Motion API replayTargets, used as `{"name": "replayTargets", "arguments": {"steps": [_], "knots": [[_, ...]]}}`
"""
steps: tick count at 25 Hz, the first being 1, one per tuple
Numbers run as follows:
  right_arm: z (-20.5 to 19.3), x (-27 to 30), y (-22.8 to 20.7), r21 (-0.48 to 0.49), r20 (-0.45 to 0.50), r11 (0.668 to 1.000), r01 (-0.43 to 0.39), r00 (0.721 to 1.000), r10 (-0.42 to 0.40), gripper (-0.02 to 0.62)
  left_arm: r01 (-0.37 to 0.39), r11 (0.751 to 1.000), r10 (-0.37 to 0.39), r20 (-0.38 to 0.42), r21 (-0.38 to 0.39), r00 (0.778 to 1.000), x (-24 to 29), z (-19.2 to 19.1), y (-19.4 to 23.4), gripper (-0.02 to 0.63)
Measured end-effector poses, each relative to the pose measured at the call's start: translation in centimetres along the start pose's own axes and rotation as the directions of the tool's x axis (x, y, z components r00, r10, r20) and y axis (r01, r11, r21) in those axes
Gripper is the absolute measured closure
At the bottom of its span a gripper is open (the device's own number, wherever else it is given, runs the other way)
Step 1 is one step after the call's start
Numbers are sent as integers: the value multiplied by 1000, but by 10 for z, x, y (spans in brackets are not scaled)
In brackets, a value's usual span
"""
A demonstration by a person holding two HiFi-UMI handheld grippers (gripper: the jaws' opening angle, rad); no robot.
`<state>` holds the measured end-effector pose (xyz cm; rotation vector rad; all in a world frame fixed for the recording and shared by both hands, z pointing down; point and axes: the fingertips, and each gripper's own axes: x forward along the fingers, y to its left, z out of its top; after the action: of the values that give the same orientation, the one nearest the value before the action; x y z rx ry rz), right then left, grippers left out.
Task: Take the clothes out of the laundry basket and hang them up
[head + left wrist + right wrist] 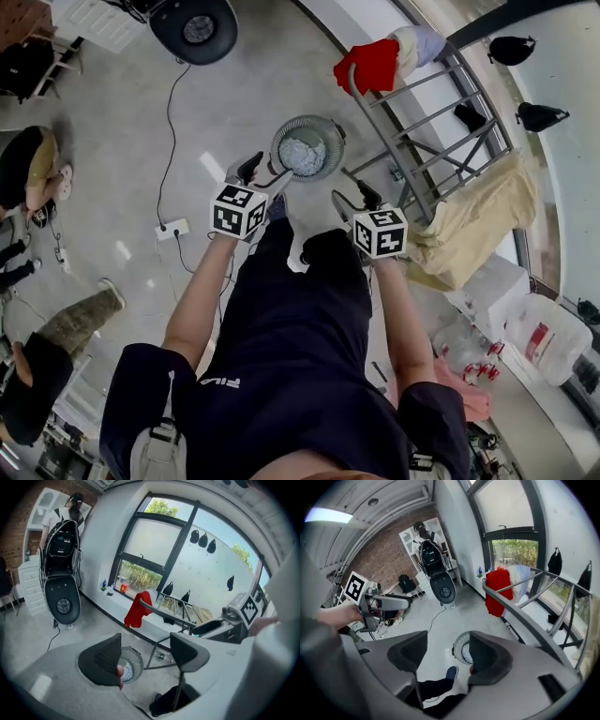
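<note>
Grey floor (234,89), laundry basket (331,137) upright — mouth up, clothes (302,156) inside.

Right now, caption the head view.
Left hand-held gripper and right hand-held gripper, open, near laundry basket; red garment on rack.

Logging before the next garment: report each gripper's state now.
Left gripper: jaws open, nothing between them.
Right gripper: jaws open, nothing between them.

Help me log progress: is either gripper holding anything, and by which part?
Nothing is held: the left gripper and the right gripper are both open and empty.
</note>
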<state>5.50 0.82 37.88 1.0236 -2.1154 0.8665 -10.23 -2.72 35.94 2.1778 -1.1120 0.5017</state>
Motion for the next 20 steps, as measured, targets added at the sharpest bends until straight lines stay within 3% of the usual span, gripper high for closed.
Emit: {"name": "replayTargets", "arguments": {"steps": [6,10,15,20], "knots": [[-25,93,-11,-36,-110,996,-87,991,82,323,-27,997,22,-66,-75,998,41,-54,30,295],[-55,172,-36,-42,-137,995,-89,987,83,342,-42,995,32,-112,-89,993,78,-93,57,295],[-95,270,-71,-117,-212,986,-115,973,88,346,-96,986,82,-111,-132,990,131,-132,108,295],[-152,348,-96,-216,-308,963,-160,947,89,362,-128,976,101,-151,-179,983,173,-196,126,295]]}}
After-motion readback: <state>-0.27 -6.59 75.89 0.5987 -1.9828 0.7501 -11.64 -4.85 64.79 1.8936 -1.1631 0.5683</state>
